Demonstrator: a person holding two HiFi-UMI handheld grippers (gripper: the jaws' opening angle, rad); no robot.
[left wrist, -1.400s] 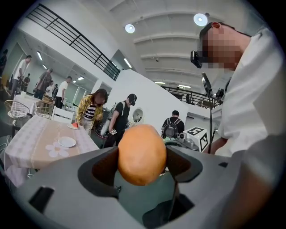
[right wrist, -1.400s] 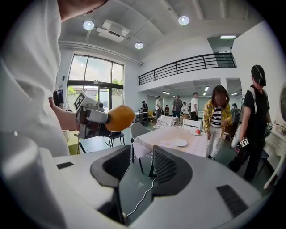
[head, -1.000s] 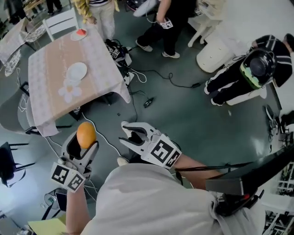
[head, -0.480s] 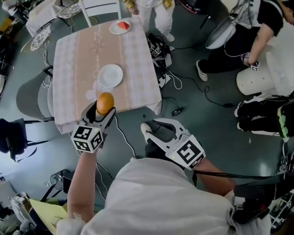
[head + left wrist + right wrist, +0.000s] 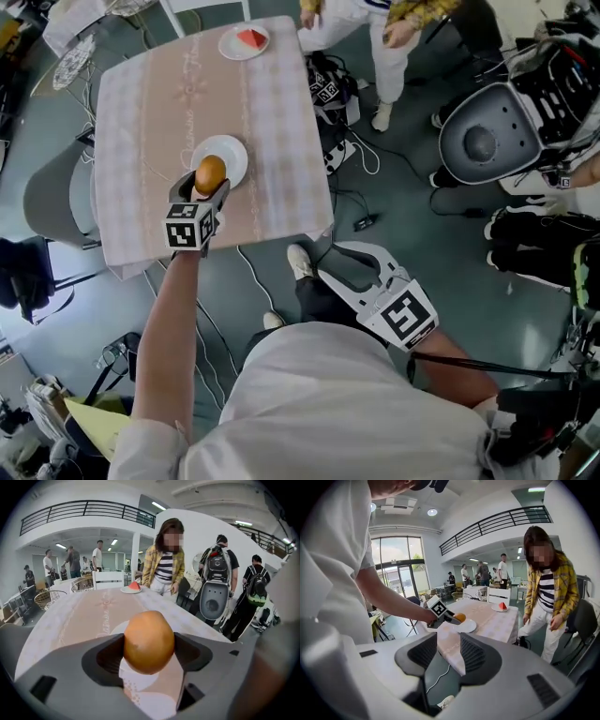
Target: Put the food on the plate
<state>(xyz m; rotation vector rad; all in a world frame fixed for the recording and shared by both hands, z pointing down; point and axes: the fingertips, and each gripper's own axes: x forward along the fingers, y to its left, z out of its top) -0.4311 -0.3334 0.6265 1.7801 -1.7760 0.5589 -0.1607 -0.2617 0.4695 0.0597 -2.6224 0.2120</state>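
Upper left in the head view, the left hand-held gripper [image 5: 209, 184] clamps an orange [image 5: 148, 641] above a white plate [image 5: 234, 156] on the surface [image 5: 150, 103]. At lower centre, the right hand-held gripper [image 5: 449, 650] stands wide, empty.

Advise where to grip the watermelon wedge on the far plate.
The watermelon wedge stands point-up on its small plate. It is probably best pinched across its two flat red faces, low near the wide base, coming from above, since the tip looks too narrow. The open right gripper is free.
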